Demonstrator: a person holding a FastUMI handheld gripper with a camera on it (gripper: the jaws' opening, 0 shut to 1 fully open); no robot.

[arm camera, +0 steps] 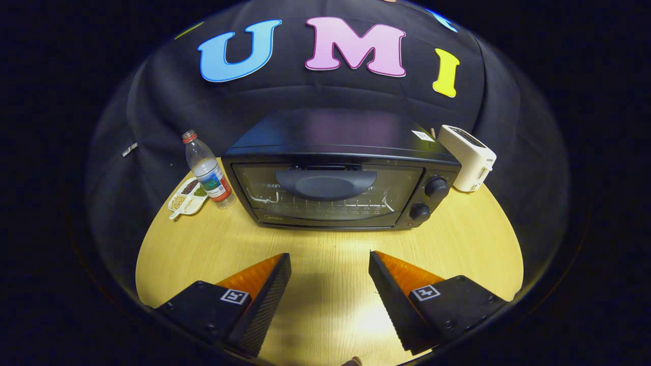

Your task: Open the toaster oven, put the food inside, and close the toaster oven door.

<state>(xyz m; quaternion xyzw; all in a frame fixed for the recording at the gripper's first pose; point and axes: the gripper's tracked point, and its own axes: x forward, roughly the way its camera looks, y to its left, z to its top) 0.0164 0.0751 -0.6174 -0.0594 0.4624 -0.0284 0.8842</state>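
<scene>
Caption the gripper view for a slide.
Open gripper hovers over the wooden table facing the closed toaster oven, water bottle beside it.

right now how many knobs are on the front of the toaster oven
2. Both sit on the toaster oven's right side panel, beside the closed glass door: the upper knob and the lower knob just below it. The open tool is short of the oven.

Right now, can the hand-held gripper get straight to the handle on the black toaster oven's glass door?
Probably yes. The hand-held gripper is open, with bare wooden table between its fingers and the black toaster oven; nothing blocks the door handle.
</scene>
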